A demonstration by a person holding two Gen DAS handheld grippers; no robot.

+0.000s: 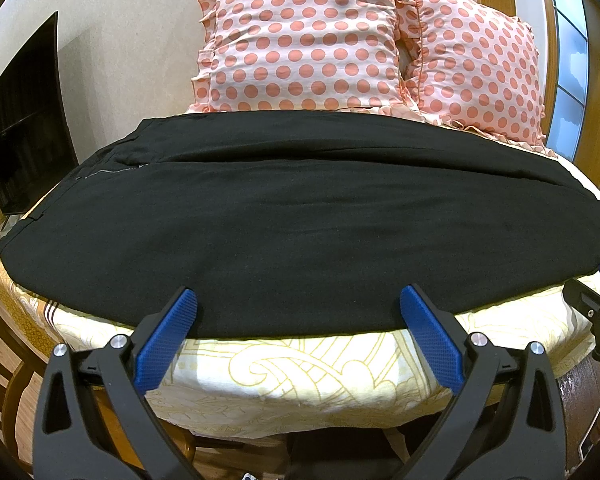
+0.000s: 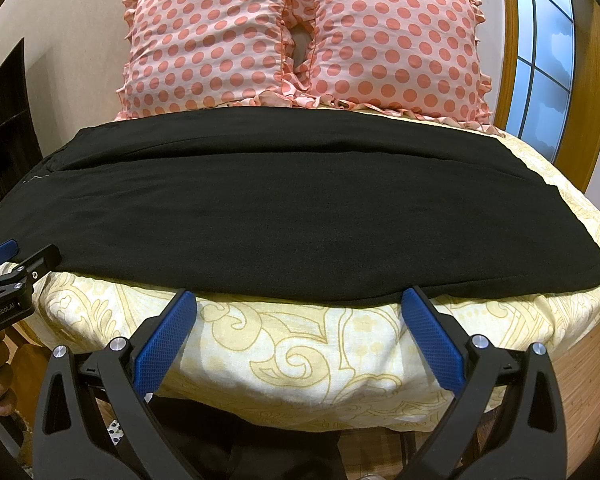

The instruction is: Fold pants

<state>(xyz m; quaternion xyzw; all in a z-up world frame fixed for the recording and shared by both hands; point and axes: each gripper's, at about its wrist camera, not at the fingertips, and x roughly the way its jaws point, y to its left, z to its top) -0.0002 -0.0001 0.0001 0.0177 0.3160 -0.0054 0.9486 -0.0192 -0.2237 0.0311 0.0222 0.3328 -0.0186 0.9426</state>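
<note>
Left claw (image 1: 298,298) spread wide, over black pants (image 1: 284,216) edge

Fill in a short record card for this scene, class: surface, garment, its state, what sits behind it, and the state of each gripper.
Surface: bed with a cream and gold patterned cover
Garment: black pants, laid flat across the bed, waist with zipper toward the left
Fold state: one leg appears laid over the other, lengthwise
Behind: two pink polka-dot pillows standing against the wall
Left gripper: open, tips at the near edge of the pants
Right gripper: open, tips just short of the pants, holding nothing
</note>
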